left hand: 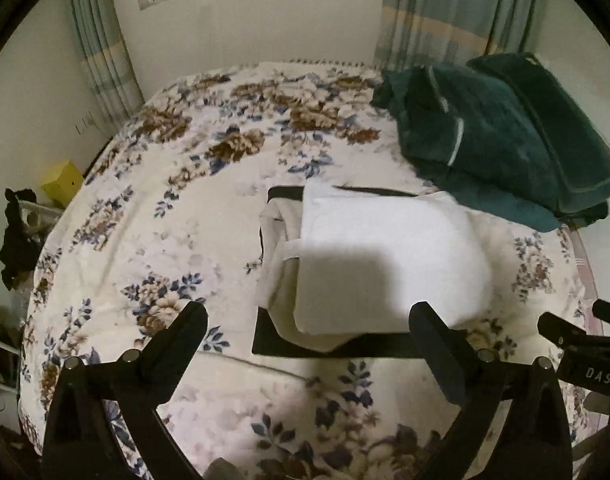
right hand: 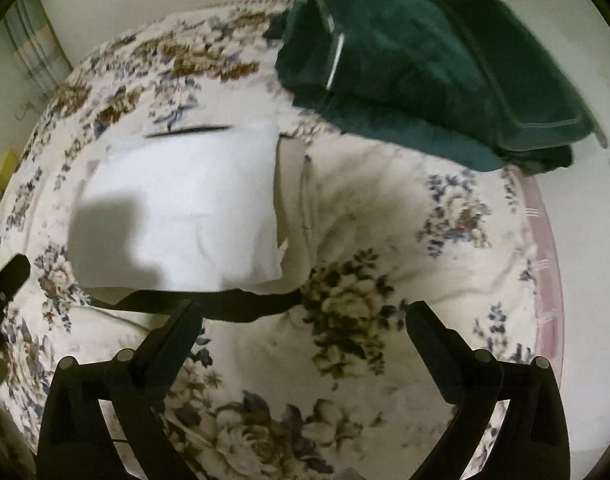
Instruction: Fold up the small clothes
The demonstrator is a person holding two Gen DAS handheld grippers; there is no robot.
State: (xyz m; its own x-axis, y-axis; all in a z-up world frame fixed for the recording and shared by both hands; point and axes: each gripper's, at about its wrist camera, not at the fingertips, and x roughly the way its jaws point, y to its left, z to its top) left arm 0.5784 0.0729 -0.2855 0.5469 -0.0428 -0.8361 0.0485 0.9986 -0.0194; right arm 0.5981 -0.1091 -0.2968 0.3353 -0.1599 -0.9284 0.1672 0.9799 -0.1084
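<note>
On the floral bed [left hand: 153,184], the folded white garment [left hand: 385,256] lies over a black layer, both hand-held grippers [left hand: 309,320] [right hand: 301,316] wide open and empty nearby; careless regrasping could probably unroll its loose fold.

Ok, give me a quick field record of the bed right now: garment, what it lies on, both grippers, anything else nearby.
garment: white garment, folded over, cream layer showing at its left edge
under it: black board on the floral bedspread
left gripper: open, holding nothing, near the garment's near edge
right gripper: open, holding nothing, right of the garment
nearby: dark green folded pile, far right
</note>
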